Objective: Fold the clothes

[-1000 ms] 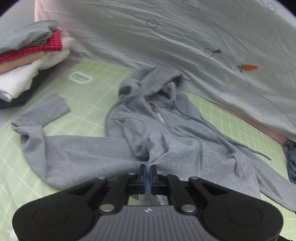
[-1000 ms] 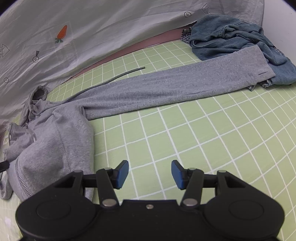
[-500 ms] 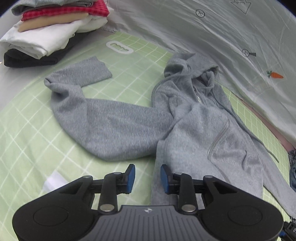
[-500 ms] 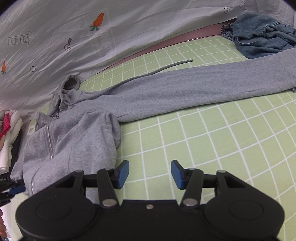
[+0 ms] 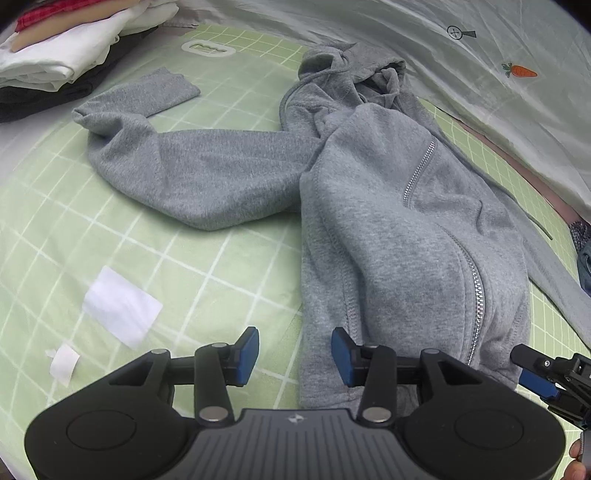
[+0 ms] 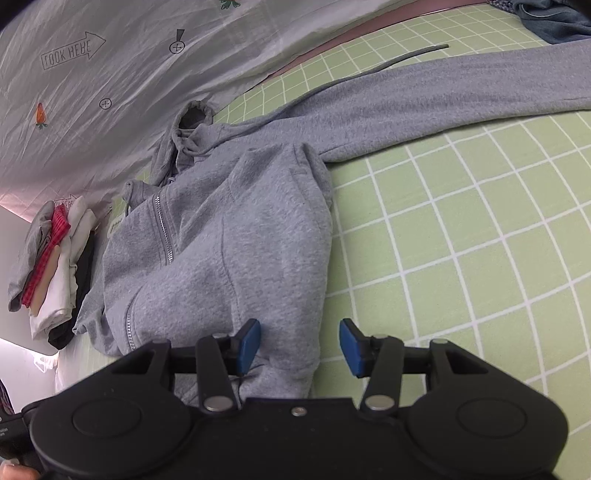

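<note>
A grey zip hoodie [image 5: 399, 229] lies on the green checked mat [image 5: 207, 273], its body bunched narrow. One sleeve [image 5: 192, 173] bends off to the left, the other sleeve [image 6: 461, 96] stretches far right. My left gripper [image 5: 293, 356] is open and empty, just above the hoodie's bottom hem at its left edge. My right gripper [image 6: 299, 345] is open and empty over the hem's right edge; it also shows at the left wrist view's lower right [image 5: 543, 376].
A stack of folded clothes [image 5: 62, 55] sits at the mat's far left, also seen in the right wrist view [image 6: 55, 266]. Blue denim [image 6: 554, 18] lies at the far right. White paper scraps [image 5: 120, 306] lie on the mat. A white printed sheet [image 5: 443, 48] hangs behind.
My left gripper let go of the hoodie, opened wide and drew back. My right gripper swung left toward the hoodie's hem, still open.
</note>
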`<state>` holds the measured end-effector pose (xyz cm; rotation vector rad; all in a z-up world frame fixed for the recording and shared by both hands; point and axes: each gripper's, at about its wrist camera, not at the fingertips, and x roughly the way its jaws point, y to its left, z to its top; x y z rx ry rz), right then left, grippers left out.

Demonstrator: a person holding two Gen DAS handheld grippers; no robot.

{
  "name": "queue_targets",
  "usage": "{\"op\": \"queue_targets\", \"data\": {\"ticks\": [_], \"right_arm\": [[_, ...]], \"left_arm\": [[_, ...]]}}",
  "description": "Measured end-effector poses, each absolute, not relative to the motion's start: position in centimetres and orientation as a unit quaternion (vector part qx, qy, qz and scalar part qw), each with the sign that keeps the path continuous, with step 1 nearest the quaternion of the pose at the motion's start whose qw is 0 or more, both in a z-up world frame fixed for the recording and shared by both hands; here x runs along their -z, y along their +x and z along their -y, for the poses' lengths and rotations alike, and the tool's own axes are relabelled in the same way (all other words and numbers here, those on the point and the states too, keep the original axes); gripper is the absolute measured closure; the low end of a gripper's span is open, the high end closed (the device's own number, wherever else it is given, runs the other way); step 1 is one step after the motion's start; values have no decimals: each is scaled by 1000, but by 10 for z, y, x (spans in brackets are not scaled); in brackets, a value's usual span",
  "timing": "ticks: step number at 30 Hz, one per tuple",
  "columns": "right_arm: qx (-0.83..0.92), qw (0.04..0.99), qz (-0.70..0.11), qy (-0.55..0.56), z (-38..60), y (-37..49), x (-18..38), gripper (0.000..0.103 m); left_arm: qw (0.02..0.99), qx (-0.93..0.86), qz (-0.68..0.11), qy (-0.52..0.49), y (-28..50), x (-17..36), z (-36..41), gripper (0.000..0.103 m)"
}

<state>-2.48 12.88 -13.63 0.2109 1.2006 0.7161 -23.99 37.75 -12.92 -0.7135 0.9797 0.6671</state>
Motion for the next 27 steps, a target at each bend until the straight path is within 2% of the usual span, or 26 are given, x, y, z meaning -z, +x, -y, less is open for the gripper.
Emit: {"op": "queue_targets", "data": {"ticks": [9, 12, 13, 14, 15, 20, 27], "right_arm": [[-331, 748, -567, 97, -136, -41, 146, 57], [-335, 751, -563, 84, -138, -46, 146, 64], [-338, 751, -561, 84, -136, -47, 146, 75], [-342, 752, -557, 86, -134, -47, 146, 86], [-345, 752, -554, 89, -132, -47, 145, 87], [-356, 777, -510, 98, -101, -48, 102, 92], [-368, 811, -441, 111, -56, -50, 38, 93]], "left_arm": [[776, -241, -483, -326, -239, 140, -350, 56], [778, -243, -483, -319, -237, 145, -343, 58], [779, -246, -481, -318, -238, 146, -342, 63], [778, -248, -477, -326, -241, 147, -344, 80], [775, -251, -472, -337, -244, 148, -347, 88], [791, -270, -431, -340, -262, 130, -349, 98], [854, -262, -362, -265, -271, 40, -328, 98]]}}
